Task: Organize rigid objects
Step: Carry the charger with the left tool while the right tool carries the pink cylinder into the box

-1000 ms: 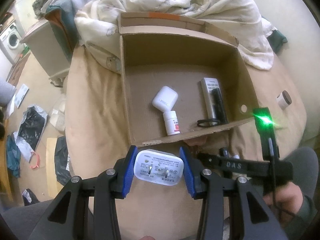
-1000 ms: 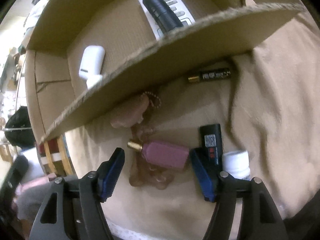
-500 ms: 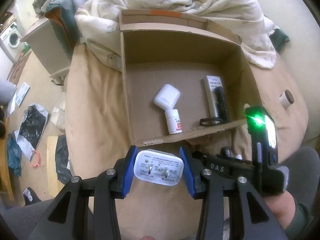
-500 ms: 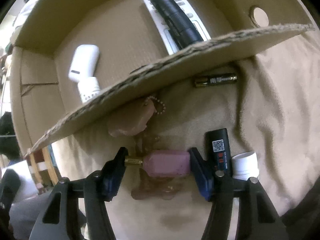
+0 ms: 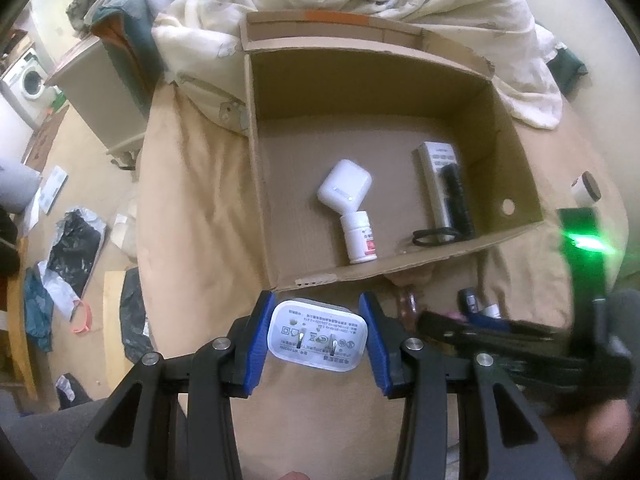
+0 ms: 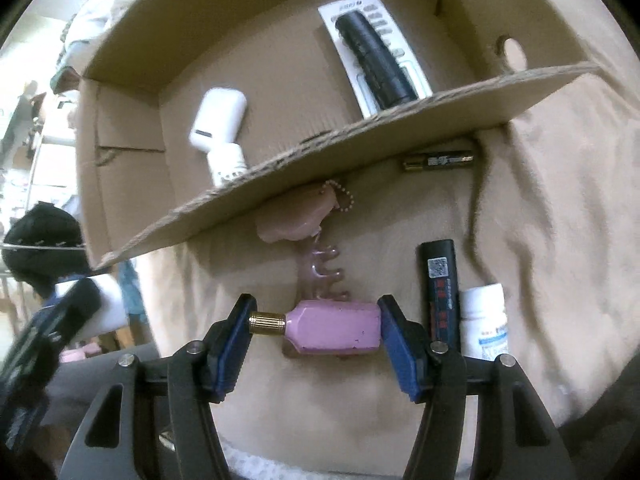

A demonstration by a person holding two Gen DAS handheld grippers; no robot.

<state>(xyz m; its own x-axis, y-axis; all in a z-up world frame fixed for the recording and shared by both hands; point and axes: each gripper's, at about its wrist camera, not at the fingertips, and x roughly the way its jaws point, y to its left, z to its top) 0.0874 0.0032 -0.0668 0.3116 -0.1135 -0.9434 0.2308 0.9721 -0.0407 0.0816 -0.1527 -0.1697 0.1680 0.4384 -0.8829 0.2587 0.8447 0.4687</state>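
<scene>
Cardboard box, open-topped, sits on a tan blanket over a bed. Seen from the left wrist cam, going left to right inside the box: a white earbud-style case touching the cap end of a small white pill bottle, then a grey remote w/ a black cylinder lying on top, near the right wall. Just outside the box's near wall, the left gripper is clamped on a white plug adapter, prongs facing the cam. To its right, the right-hand tool shows a green light.

Right wrist cam: the right gripper has its blue pads against both ends of a pink bottle w/ gold cap, pointing left, low over the blanket. Farther off lie a pink comb-like charm on a bead chain, and a battery by the box wall. Right of the pink bottle: a black stick-shaped device, then a white bottle, side by side.
</scene>
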